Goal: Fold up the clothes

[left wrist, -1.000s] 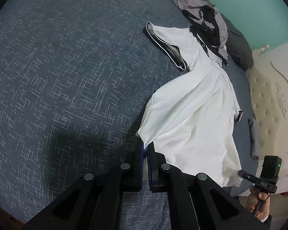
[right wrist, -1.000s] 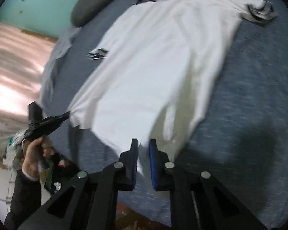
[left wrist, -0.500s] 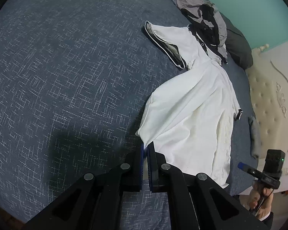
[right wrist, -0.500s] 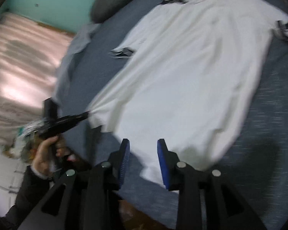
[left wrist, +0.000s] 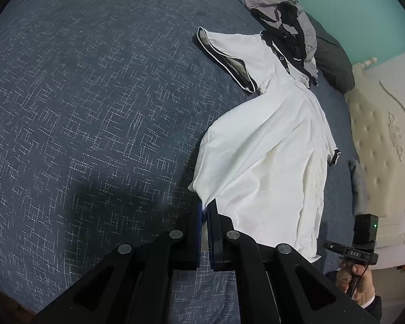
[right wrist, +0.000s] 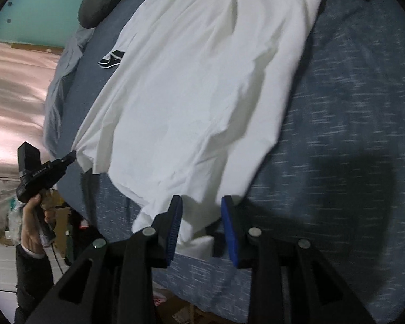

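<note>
White polo shirt [left wrist: 267, 156] spread on the blue bed [left wrist: 94, 108]. Left gripper [left wrist: 204, 208] jaws clamped on one hem corner. Right gripper [right wrist: 201, 210] jaws wide apart, straddling the opposite hem edge, gripping nothing.

Dim, cool room light leaves the white shirt [left wrist: 270, 145] the brightest patch, the tongs cast broad dark shadows on the blue bedspread [left wrist: 94, 94], fisheye curvature blackens every corner, and the right wrist view is smeared with motion blur.
</note>
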Available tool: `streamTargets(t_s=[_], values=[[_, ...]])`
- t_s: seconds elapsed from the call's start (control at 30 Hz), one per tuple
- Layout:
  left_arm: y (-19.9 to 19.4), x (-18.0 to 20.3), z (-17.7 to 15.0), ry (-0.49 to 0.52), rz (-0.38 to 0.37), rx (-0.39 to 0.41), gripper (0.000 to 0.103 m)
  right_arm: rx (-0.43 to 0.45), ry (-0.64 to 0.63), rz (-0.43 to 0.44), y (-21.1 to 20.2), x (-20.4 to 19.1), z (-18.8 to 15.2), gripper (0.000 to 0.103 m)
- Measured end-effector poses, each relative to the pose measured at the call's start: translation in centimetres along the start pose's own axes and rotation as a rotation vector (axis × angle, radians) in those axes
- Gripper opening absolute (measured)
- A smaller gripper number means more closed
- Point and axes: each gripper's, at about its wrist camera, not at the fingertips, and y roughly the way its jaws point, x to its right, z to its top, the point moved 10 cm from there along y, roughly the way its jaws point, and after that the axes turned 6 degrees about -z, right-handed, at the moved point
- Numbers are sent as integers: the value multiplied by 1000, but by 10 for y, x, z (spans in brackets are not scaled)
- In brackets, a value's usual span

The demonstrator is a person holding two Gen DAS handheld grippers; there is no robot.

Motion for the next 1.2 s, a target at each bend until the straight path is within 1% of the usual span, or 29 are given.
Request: streamTargets(t_s=[0.03,0.1,0.13,0.2,0.43,0.57,0.77,0.9,1.07,1.17,1.2], values=[[0,0,0,1,0,0,3,8,-1,0,0,-1,1,29],[-1,1,-1,9,3,-5,3,23,-2,1,0,-2,3,11],[-1,2,-2,13,4,-8,3,31,-3,1,-1,-3,4,10],[-2,2,-4,20,5,-12,3,49,-5,-3,-9,0,6,3],[-6,7,-4,24,-2,-11,3,113,-12,-20,-39,10,14,2],[-11,15,-7,45,-4,-16,3,143,-10,-37,-64,19,17,2],[-17,40,-17,106,-13,-38,3,184,-11,-71,-110,37,18,1],[-20,59,-26,130,-37,-55,3,211,0,-87,-140,48,16,1],[-23,81,-42,163,-70,-85,3,220,18,-93,-167,64,7,1],[-16,84,-53,169,-66,-115,3,205,51,-82,-171,79,-2,1],[-12,83,-56,169,-59,-128,3,198,66,-84,-166,85,-2,1]])
